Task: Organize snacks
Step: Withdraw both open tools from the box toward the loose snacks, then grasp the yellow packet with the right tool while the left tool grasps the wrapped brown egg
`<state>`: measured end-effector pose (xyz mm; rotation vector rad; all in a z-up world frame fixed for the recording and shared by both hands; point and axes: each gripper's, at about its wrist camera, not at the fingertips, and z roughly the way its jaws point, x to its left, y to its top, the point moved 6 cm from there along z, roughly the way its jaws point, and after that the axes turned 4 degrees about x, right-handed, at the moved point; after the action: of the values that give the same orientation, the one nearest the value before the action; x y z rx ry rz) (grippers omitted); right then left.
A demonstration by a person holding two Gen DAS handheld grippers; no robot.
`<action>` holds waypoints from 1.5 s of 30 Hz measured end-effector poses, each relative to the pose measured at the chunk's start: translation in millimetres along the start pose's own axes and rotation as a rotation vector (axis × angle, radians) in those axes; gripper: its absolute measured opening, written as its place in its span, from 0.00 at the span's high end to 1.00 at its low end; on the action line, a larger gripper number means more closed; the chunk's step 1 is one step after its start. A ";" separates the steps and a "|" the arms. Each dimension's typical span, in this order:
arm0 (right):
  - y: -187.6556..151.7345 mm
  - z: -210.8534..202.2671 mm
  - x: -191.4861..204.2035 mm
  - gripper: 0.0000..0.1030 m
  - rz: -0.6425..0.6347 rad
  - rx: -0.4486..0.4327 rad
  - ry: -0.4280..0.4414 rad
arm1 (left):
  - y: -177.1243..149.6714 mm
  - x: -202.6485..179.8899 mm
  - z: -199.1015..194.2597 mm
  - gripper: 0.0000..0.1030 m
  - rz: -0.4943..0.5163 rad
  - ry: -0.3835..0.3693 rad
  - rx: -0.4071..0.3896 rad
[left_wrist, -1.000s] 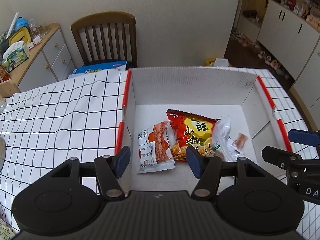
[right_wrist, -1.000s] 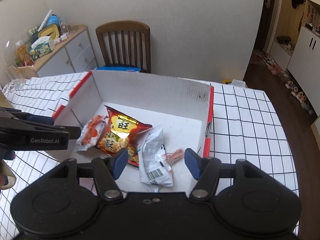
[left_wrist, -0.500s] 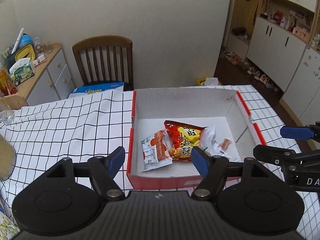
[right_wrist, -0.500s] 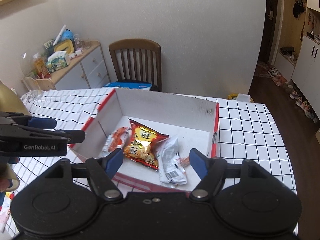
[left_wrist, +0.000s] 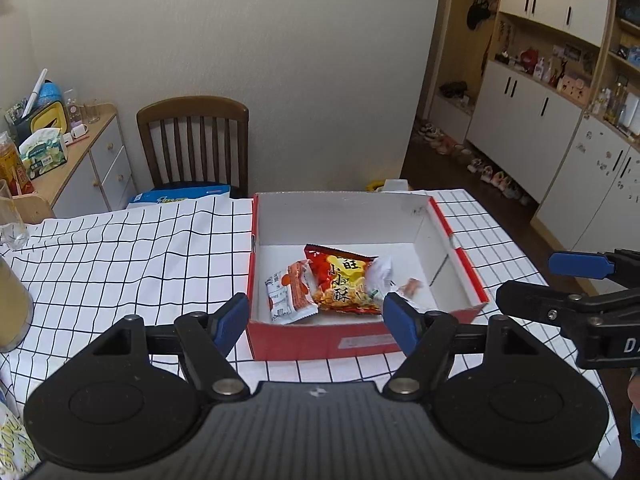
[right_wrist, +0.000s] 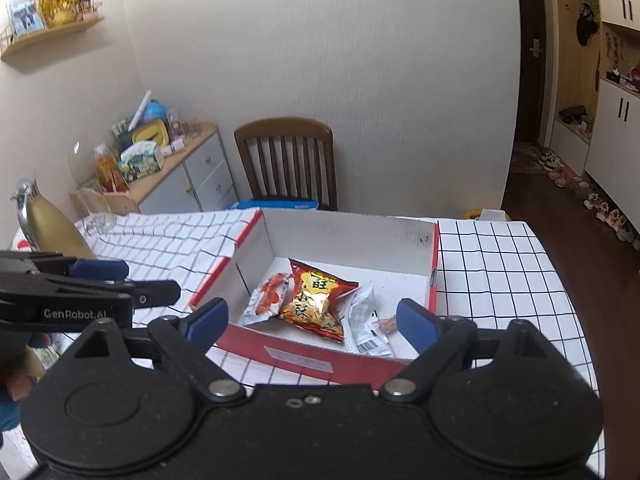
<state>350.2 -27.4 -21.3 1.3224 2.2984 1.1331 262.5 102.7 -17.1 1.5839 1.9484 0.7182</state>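
A red-and-white cardboard box [left_wrist: 360, 344] [right_wrist: 304, 356] sits on the checked tablecloth. Inside lie a red-orange snack bag [left_wrist: 340, 280] [right_wrist: 316, 304], a white-orange packet [left_wrist: 290, 296] [right_wrist: 266, 298] to its left, and a white packet [left_wrist: 380, 276] [right_wrist: 362, 320] with a small orange piece [right_wrist: 386, 324] to its right. My left gripper [left_wrist: 314, 316] hovers in front of the box, jaws opening, nothing between them. My right gripper [right_wrist: 310, 318] is likewise back from the box, jaws opening and empty. Each gripper shows at the edge of the other's view.
A wooden chair [left_wrist: 194, 140] stands behind the table with a blue box [left_wrist: 180, 196] on its seat. A sideboard [left_wrist: 80, 160] with clutter is at the left. A glass [left_wrist: 12, 216] and a gold vessel [right_wrist: 48, 224] stand on the table's left side.
Both grippers have pulled back and up from inside the box, and their jaws have spread wider. The snacks lie where they were.
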 end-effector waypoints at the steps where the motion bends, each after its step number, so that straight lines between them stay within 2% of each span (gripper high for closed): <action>1: -1.1 -4.4 0.7 0.09 0.008 -0.007 0.011 | -1.9 0.1 -3.7 0.26 -0.001 0.001 -0.009; 11: -17.7 -37.6 18.0 0.00 -0.022 -0.063 0.049 | -27.9 2.1 -37.7 0.25 0.001 -0.005 -0.086; 13: -22.6 -43.9 20.7 0.00 -0.022 -0.076 0.060 | -34.8 4.0 -42.4 0.15 -0.006 -0.009 -0.094; 15: -27.9 -47.9 23.1 0.00 -0.025 -0.082 0.067 | -42.6 6.3 -46.5 0.15 -0.009 -0.015 -0.103; 22: -57.7 -52.1 25.7 0.00 -0.013 -0.057 0.061 | -75.7 20.7 -41.2 0.15 -0.031 0.005 -0.057; 34: -124.9 -34.8 20.2 0.00 0.030 0.051 0.024 | -137.0 38.3 -12.2 0.15 -0.089 0.030 0.059; 45: -176.0 -20.6 23.2 0.00 0.049 0.145 0.021 | -177.8 34.2 19.4 0.15 -0.040 0.045 0.161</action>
<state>217.0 -68.4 -133.1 1.4317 2.4160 1.0154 144.6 106.8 -155.8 1.6294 2.1101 0.5989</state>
